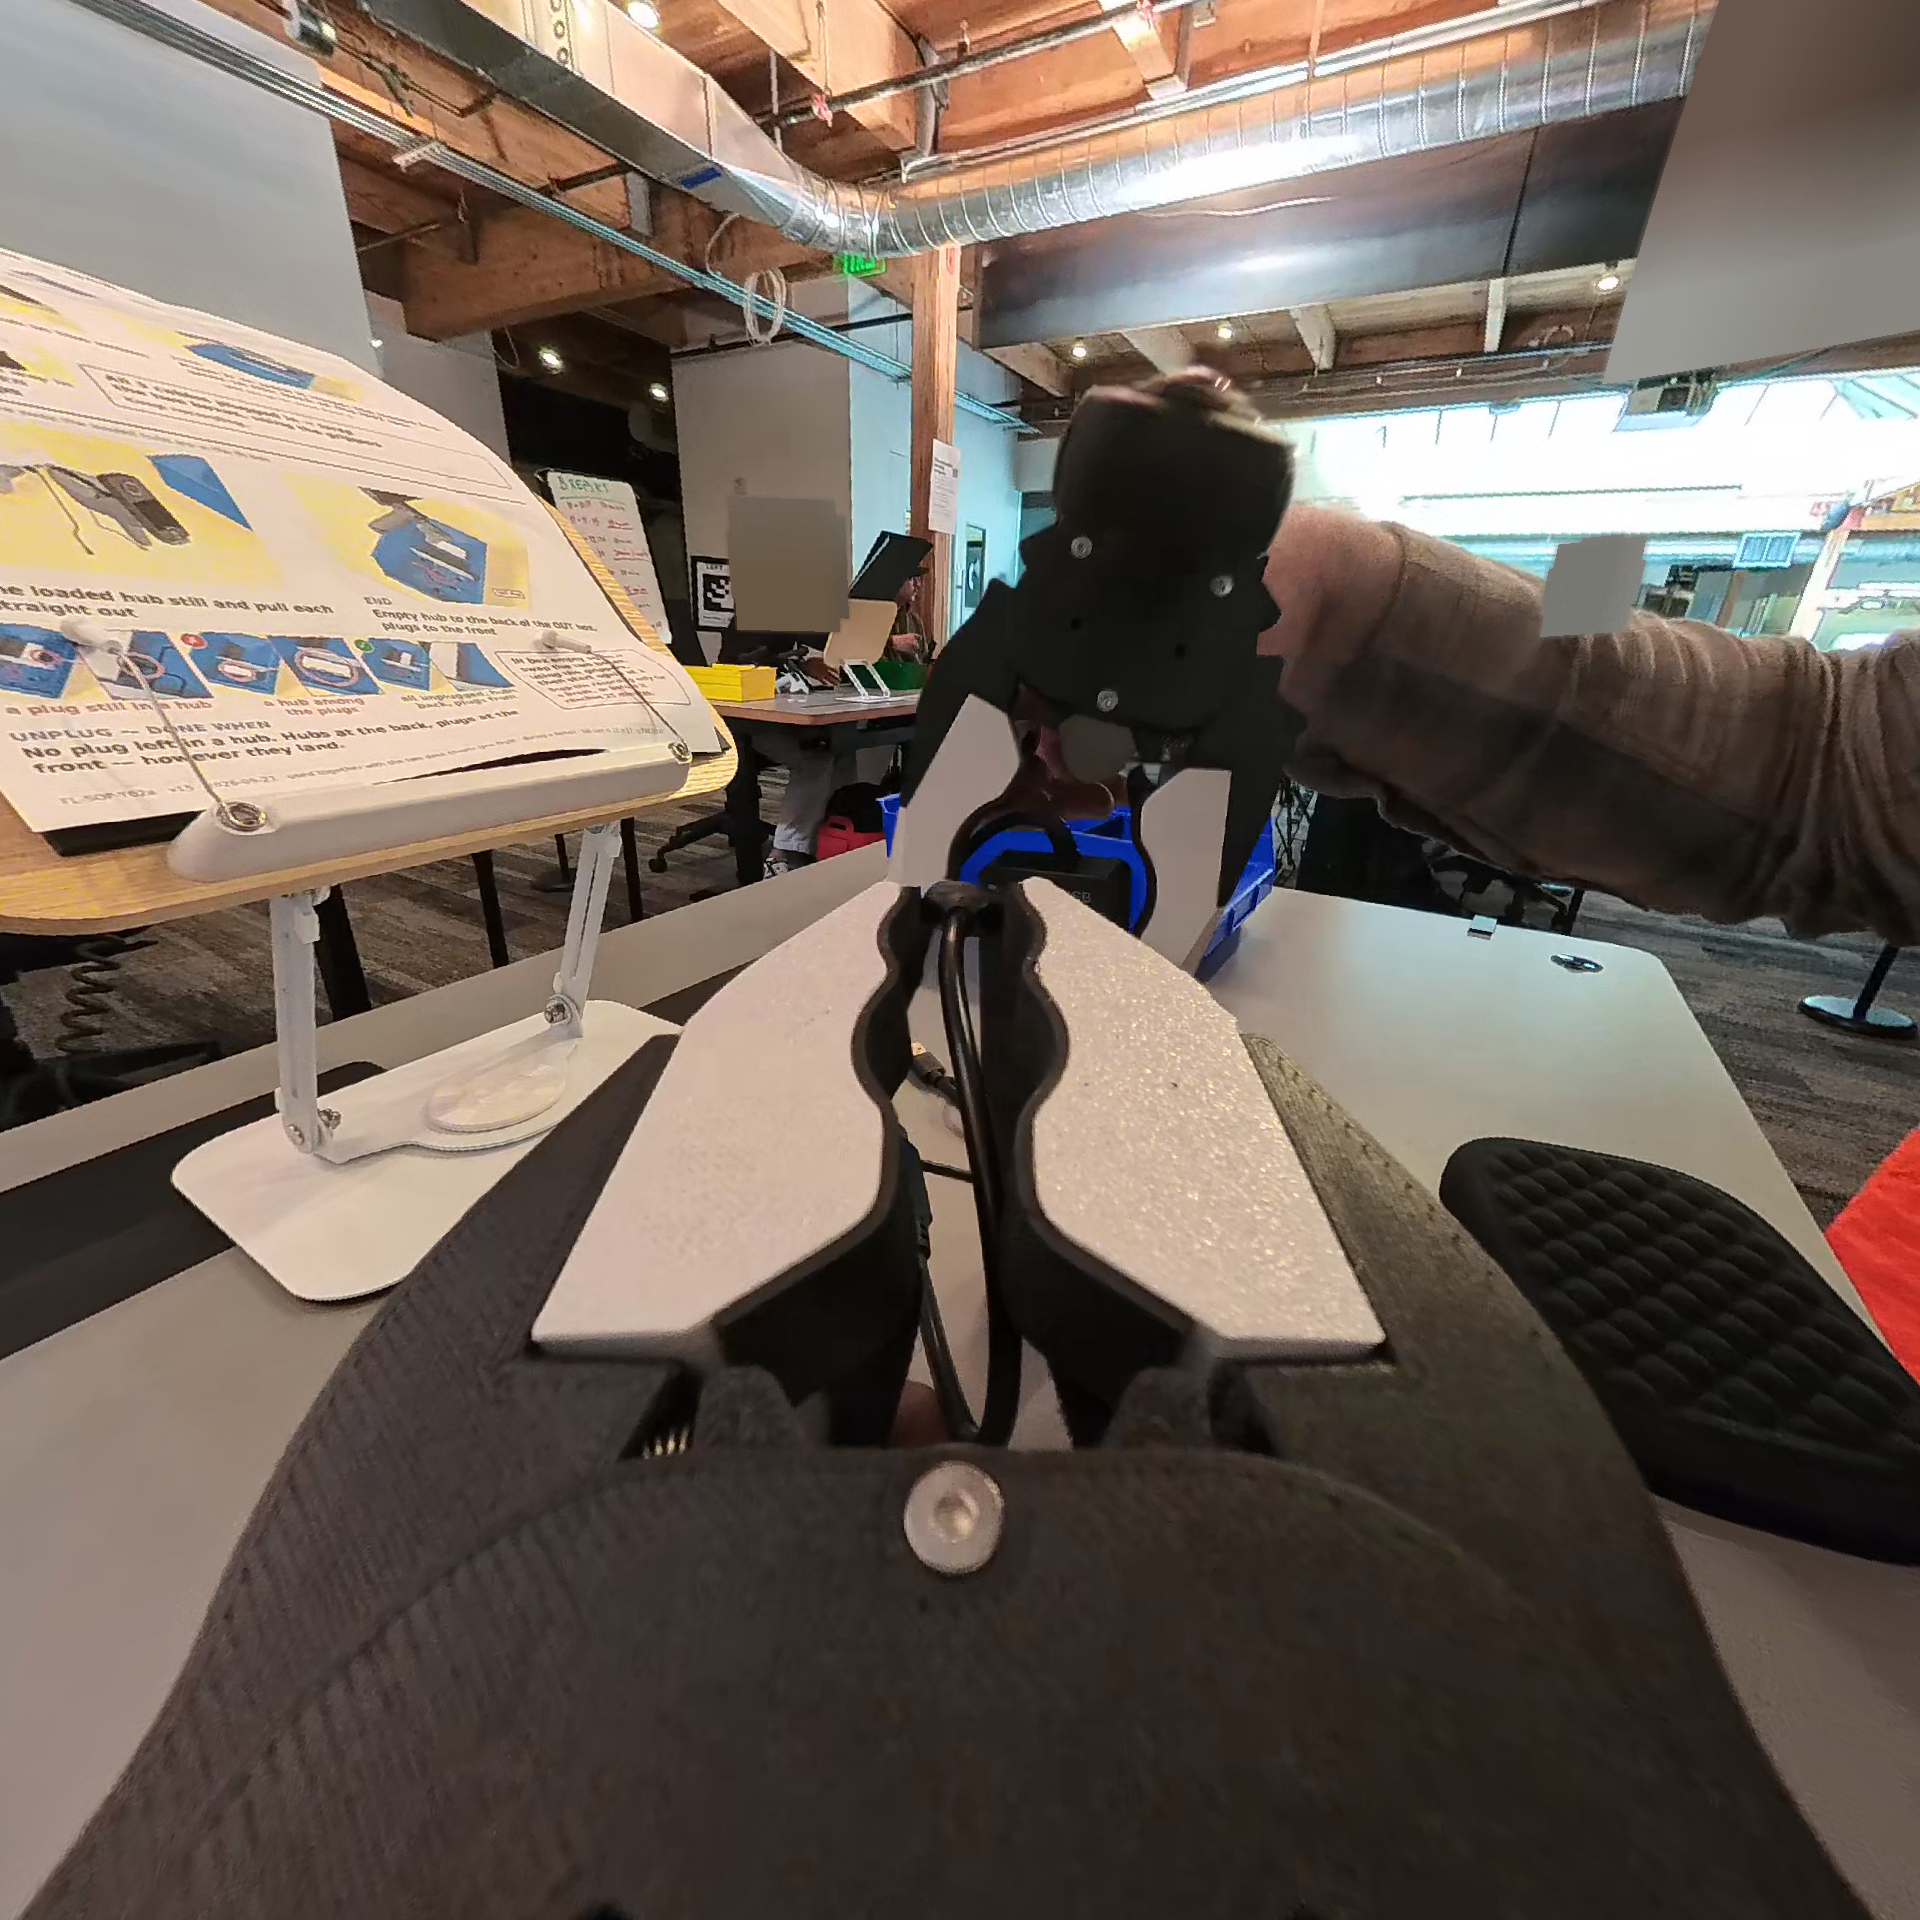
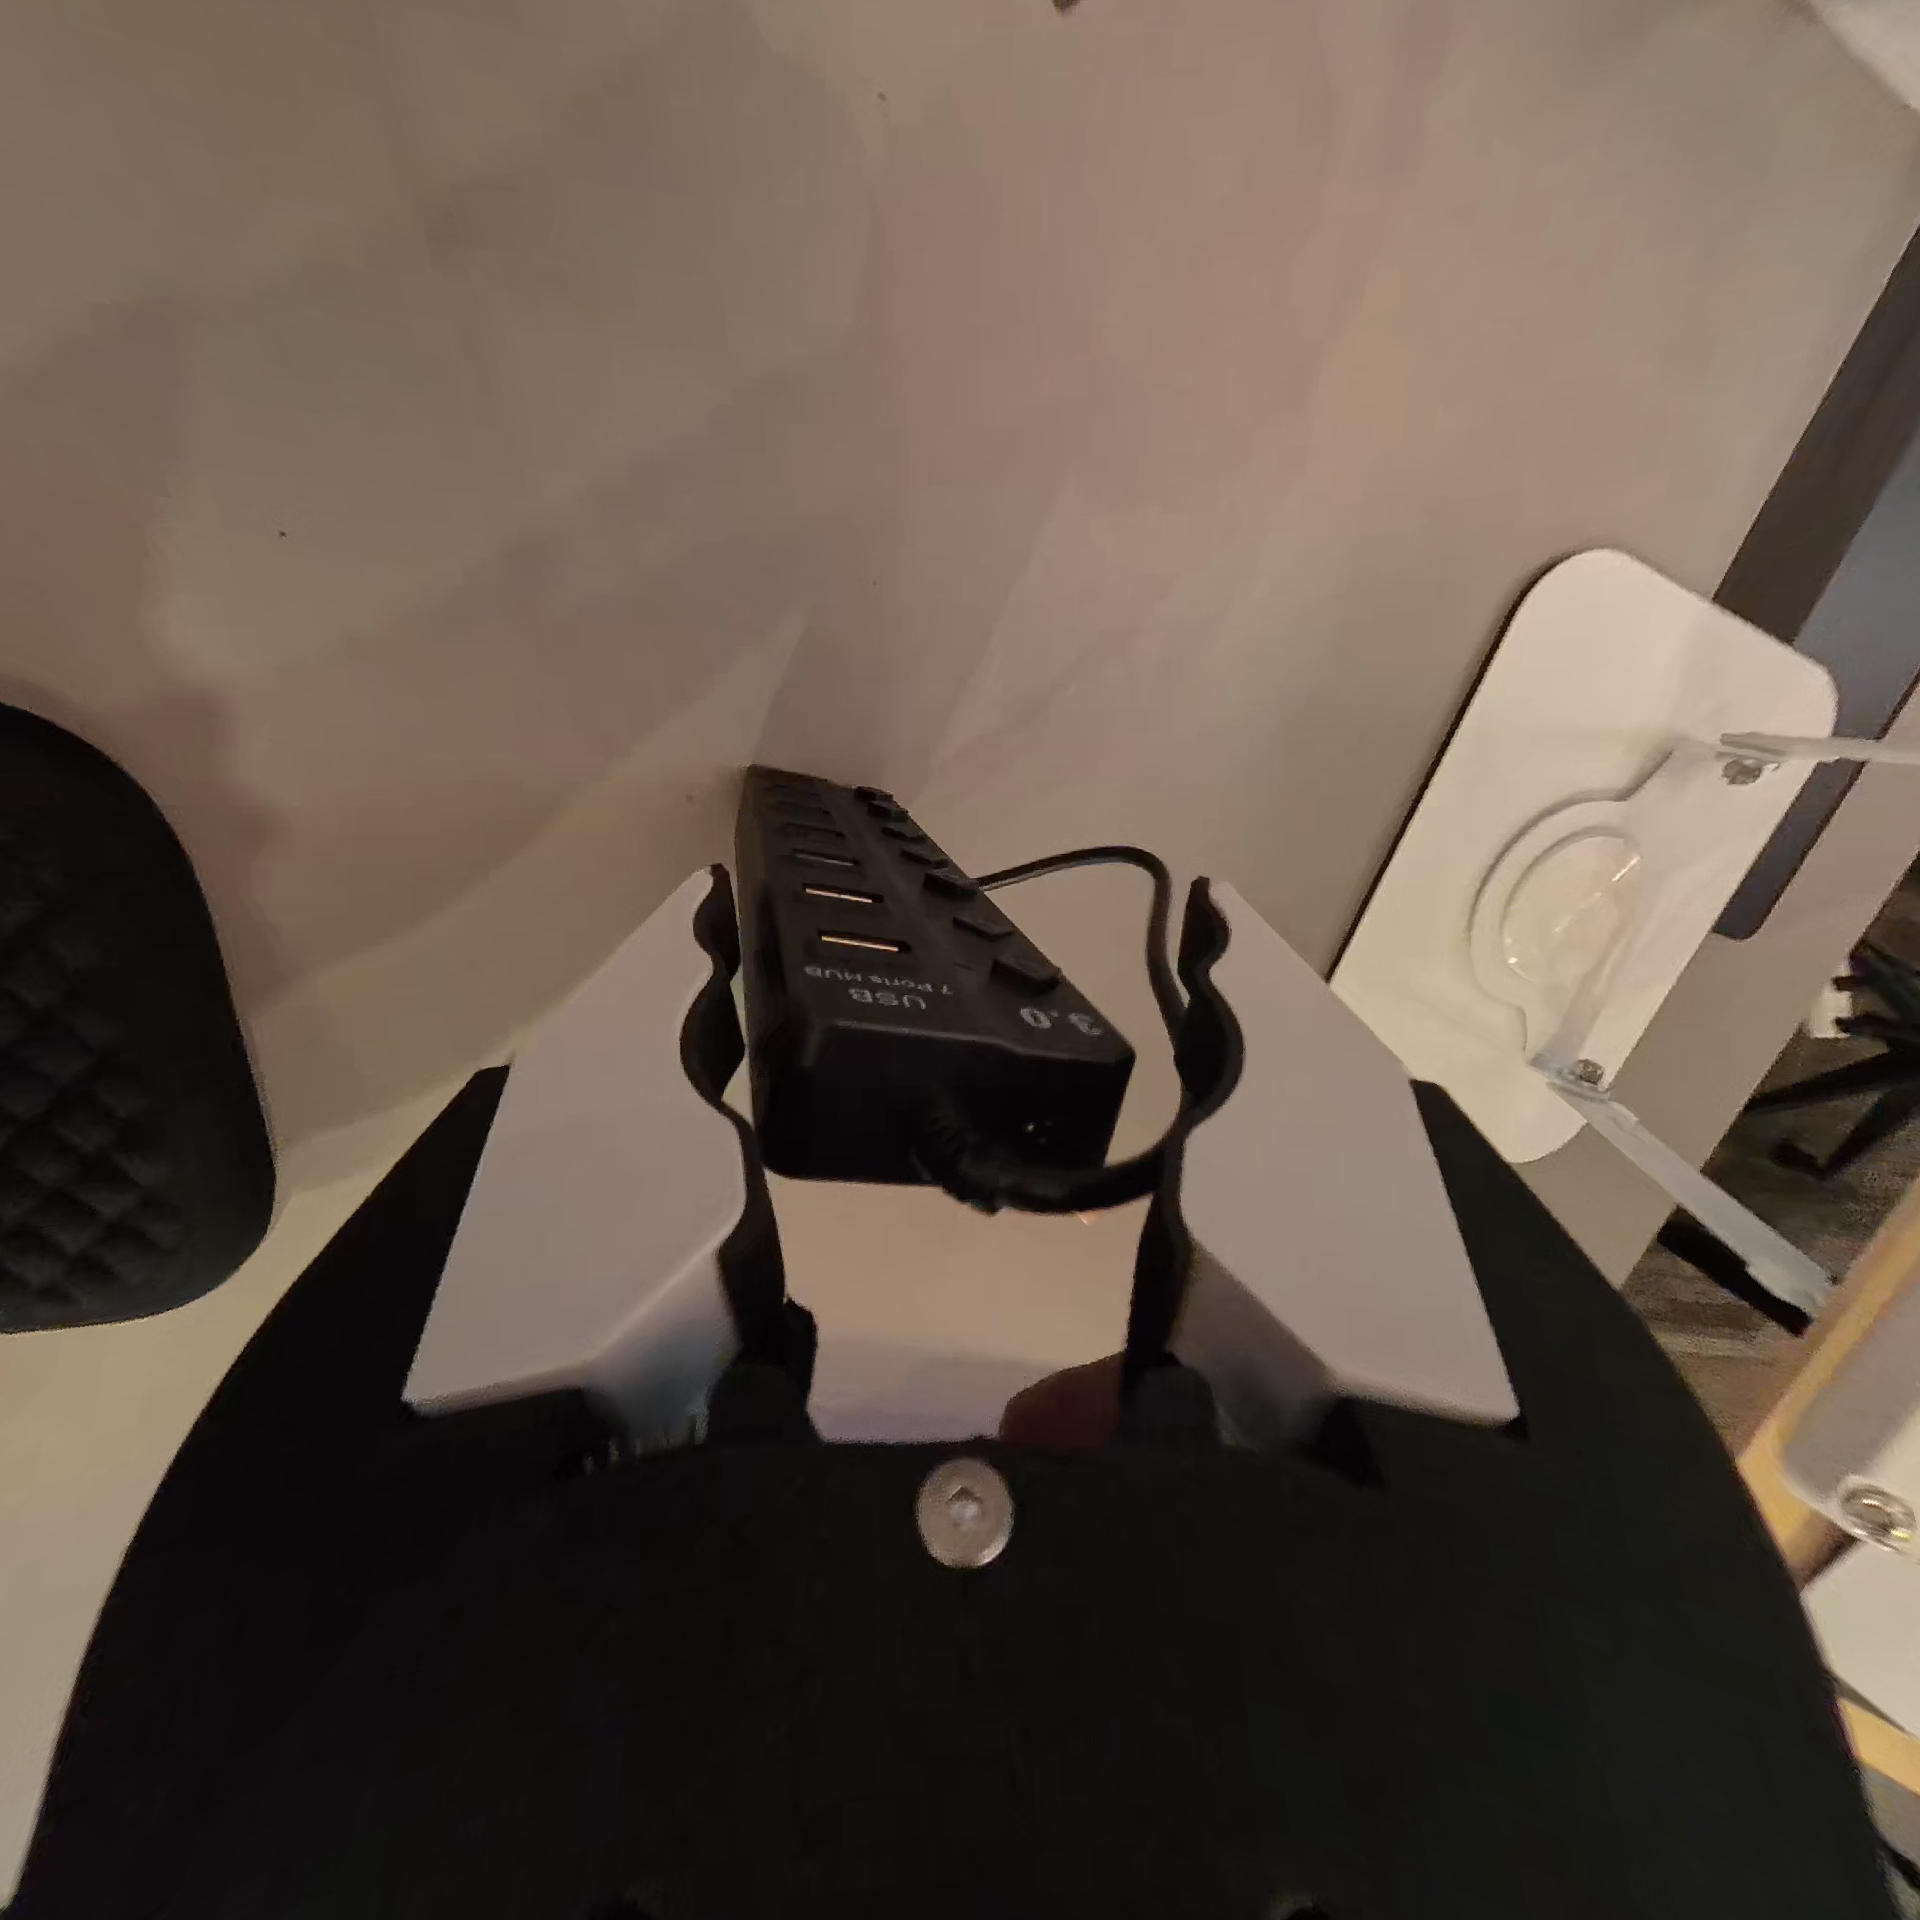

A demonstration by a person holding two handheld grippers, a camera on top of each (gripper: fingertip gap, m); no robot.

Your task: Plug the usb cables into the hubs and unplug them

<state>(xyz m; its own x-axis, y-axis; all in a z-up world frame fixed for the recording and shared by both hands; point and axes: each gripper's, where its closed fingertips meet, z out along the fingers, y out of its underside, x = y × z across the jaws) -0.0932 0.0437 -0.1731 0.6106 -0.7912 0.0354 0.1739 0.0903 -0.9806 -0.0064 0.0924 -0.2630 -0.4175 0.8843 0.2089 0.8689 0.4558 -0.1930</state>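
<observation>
A black multi-port usb hub [image 2: 883, 966] lies lengthwise on the white table [image 2: 520, 416], and its own cable [image 2: 1122, 873] loops off to the right. My right gripper [image 2: 956, 904] is open and straddles the hub's near end; its left finger rests against the hub's side, while the right finger stands clear. In the left wrist view my left gripper [image 1: 961, 899] is shut on a black usb cable [image 1: 966, 1039], which runs back between the fingers. Just beyond it are the hub [image 1: 1055, 883] and the right gripper [image 1: 1049, 914], held by a sleeved arm.
A white document stand [image 1: 416, 1143] with an instruction sheet is on the left; its base also shows in the right wrist view [image 2: 1579, 831]. A black textured pad [image 1: 1683, 1330] lies on the right. A blue bin [image 1: 1242, 883] sits behind the hub. A loose plug [image 1: 930, 1070] lies on the table. The grippers' ends are close to 15 cm from one another.
</observation>
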